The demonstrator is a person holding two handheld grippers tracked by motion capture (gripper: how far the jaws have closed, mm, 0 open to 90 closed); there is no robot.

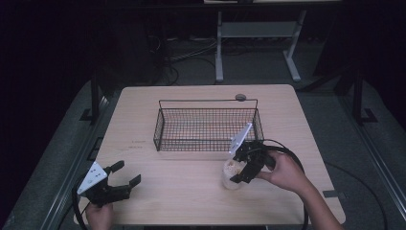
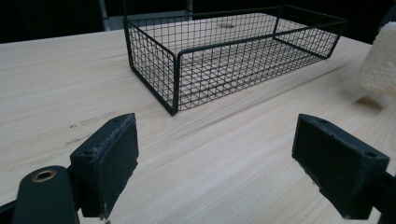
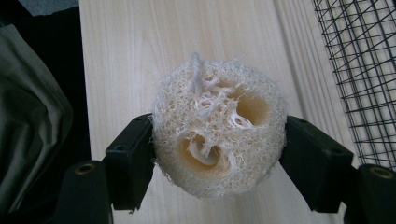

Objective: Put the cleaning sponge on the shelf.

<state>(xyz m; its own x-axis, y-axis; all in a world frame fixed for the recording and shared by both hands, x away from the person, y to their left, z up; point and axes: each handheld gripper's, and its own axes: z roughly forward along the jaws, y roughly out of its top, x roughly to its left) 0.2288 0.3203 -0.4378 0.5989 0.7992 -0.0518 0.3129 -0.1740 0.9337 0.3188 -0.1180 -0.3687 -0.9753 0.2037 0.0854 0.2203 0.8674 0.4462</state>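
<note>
1. Done: my right claw (image 3: 219,154) is clamped on the loofah sponge (image 3: 218,140), one pad pressing each side. In the high view the sponge (image 1: 233,173) sits at or just above the counter (image 1: 182,191), near the wire basket's (image 1: 158,132) front right corner; I cannot tell if it is lifted clear.
2. My left claw (image 1: 122,175) rests near the counter's front left edge, jaws wide apart, nothing between them.
3. Left, as I judge it: carry the sponge over the near wall and let it go inside the basket, which holds nothing yet.
</note>
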